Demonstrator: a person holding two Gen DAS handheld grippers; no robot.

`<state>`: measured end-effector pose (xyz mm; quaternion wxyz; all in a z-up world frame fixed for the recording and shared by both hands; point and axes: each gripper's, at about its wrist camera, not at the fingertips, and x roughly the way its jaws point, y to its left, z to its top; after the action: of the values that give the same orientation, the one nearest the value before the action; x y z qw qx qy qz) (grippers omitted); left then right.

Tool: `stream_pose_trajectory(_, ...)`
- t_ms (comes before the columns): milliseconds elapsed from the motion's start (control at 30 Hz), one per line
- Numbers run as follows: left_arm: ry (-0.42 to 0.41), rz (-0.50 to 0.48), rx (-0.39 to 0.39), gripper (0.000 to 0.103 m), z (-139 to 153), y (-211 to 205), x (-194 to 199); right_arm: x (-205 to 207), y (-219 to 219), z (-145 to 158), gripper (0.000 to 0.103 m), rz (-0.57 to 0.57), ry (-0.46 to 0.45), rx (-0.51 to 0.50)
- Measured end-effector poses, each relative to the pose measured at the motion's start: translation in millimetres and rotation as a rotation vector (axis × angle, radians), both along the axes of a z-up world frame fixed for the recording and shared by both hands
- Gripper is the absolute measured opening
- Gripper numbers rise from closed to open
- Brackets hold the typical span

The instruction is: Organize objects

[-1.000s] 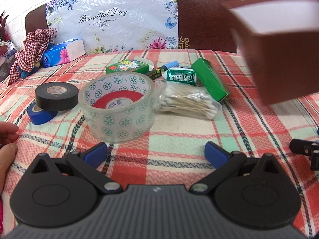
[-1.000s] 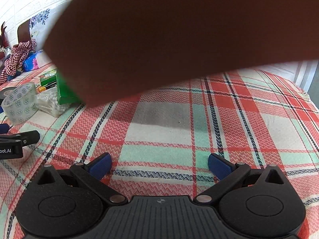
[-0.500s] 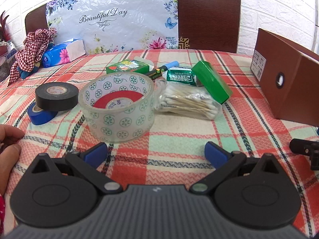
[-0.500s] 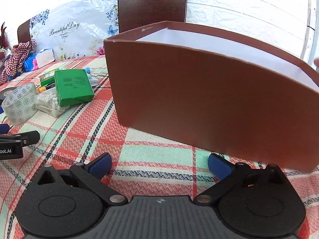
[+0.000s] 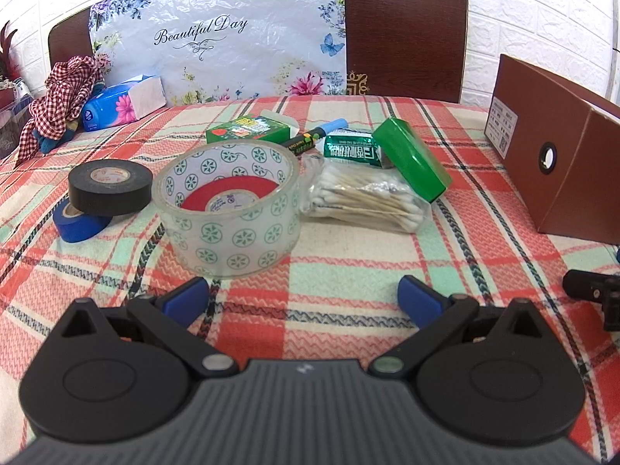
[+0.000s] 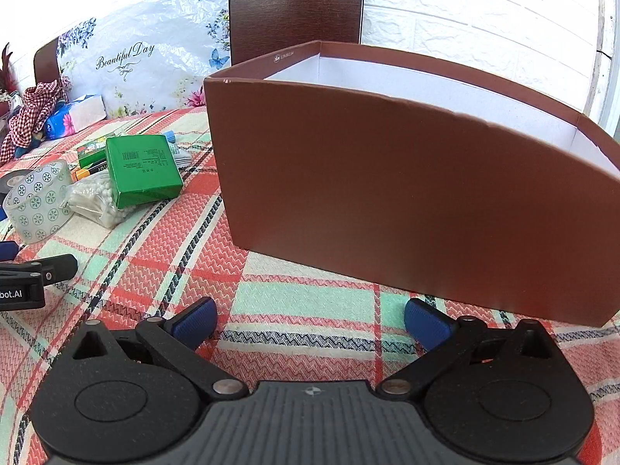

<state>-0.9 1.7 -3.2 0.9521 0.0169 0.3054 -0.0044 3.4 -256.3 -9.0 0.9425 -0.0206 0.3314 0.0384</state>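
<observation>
Both your grippers, left gripper (image 5: 302, 294) and right gripper (image 6: 310, 319), have jaws spread wide, holding nothing. Brown cardboard box (image 6: 407, 201) sits open-topped on the bench (image 6: 310, 302), just ahead of the right. Clear patterned tape roll (image 5: 230, 209) just ahead of the left; cotton swab bag (image 5: 364, 203) beside it.

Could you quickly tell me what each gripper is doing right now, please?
Left gripper: open, holding nothing.
Right gripper: open, holding nothing.
</observation>
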Motion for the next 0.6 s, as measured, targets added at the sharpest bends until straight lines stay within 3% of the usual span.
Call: stream_pose_trajectory(600,0.000,-0.002,0.000,0.103,-0.3,0.4,0.2,-4.3,-3.0,-0.8,0.103,0.001,-0.002,-0.001)
